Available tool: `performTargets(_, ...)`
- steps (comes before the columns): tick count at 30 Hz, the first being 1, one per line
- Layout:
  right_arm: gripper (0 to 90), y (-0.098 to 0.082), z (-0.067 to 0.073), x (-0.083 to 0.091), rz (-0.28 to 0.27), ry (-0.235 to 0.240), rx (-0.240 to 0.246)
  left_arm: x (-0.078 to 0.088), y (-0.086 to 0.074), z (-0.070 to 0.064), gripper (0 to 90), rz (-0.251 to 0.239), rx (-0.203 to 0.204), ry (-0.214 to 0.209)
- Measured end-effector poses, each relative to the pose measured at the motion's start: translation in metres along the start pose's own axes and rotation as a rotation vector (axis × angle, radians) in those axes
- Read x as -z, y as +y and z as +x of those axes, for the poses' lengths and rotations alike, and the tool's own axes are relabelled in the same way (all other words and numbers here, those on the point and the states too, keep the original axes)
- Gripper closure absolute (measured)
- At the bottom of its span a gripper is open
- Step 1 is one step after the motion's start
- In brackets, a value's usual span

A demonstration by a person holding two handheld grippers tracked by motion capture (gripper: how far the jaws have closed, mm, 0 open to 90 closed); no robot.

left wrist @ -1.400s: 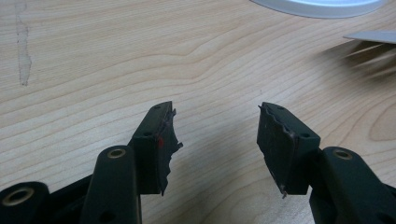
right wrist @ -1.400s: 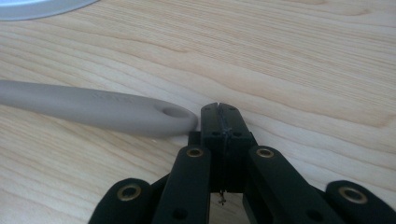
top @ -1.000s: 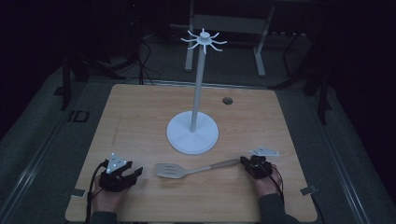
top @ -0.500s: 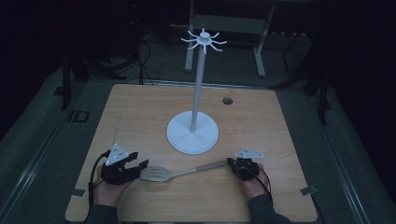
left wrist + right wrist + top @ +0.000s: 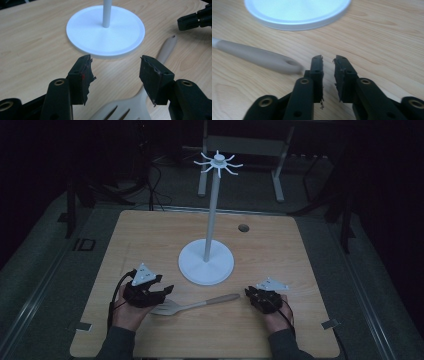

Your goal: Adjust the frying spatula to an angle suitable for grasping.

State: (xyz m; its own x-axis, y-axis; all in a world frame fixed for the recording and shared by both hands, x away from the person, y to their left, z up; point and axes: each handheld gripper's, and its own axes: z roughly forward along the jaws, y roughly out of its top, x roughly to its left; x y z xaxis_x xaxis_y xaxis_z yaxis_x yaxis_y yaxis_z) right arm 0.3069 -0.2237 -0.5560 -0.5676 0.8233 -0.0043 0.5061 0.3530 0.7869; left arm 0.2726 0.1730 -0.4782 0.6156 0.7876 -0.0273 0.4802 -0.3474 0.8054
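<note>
A pale slotted spatula [image 5: 192,305] lies flat on the wooden table [image 5: 150,235], blade to the left, handle to the right. My left gripper [image 5: 167,291] hovers over the blade [image 5: 125,111]. Its jaws have just been opening and stand wide, with nothing gripped between them [image 5: 116,62]. My right gripper [image 5: 248,293] sits just right of the handle end [image 5: 262,60]. Its jaws [image 5: 327,60] have just been opening to a narrow gap with nothing in it; the handle lies beside the left jaw. A white hook stand [image 5: 206,262] stands behind the spatula.
The stand's thin pole rises to a crown of hooks [image 5: 218,162] above the table's middle. A small round hole [image 5: 243,227] marks the far right of the table. The right gripper [image 5: 197,20] also appears in the left gripper view's top right corner.
The right gripper slid the spatula a little to the left, then let go of its handle end. The left gripper moved right over the blade and rose, its jaws wider.
</note>
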Motion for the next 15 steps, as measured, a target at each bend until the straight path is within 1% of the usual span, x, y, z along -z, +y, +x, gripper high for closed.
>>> performTargets(1,74.9,0.000,0.000,0.000,0.000,0.000,0.000,0.000,0.002,0.000,43.3,-0.003,-0.003,-0.002)
performTargets(3,72.1,-0.002,-0.007,0.004,-0.008,-0.013,-0.021,0.000,0.006,0.001,43.3,-0.011,-0.002,-0.006)
performTargets(4,72.1,-0.002,-0.007,0.004,-0.008,-0.013,-0.021,0.000,0.006,0.001,43.3,-0.011,-0.002,-0.006)
performTargets(5,68.3,-0.004,-0.017,0.011,-0.028,-0.031,-0.043,-0.001,0.011,0.000,43.3,-0.012,-0.014,-0.006)
performTargets(6,67.8,-0.005,-0.020,0.013,-0.032,-0.036,-0.055,-0.001,0.012,0.000,43.3,-0.012,-0.017,-0.006)
performTargets(10,65.4,-0.008,-0.029,0.021,-0.052,-0.050,-0.067,-0.002,0.017,0.000,43.3,-0.007,-0.030,-0.010)
performTargets(12,64.6,-0.009,-0.033,0.024,-0.055,-0.058,-0.073,-0.003,0.019,-0.001,43.3,0.002,-0.049,-0.010)
performTargets(13,64.6,-0.009,-0.033,0.024,-0.055,-0.058,-0.073,-0.003,0.019,-0.001,43.3,0.002,-0.049,-0.010)
performTargets(14,62.8,-0.010,-0.037,0.027,-0.061,-0.058,-0.078,-0.003,0.022,-0.002,43.3,0.005,-0.063,-0.012)
performTargets(15,62.8,-0.010,-0.037,0.027,-0.061,-0.058,-0.078,-0.003,0.022,-0.002,43.3,0.005,-0.063,-0.012)
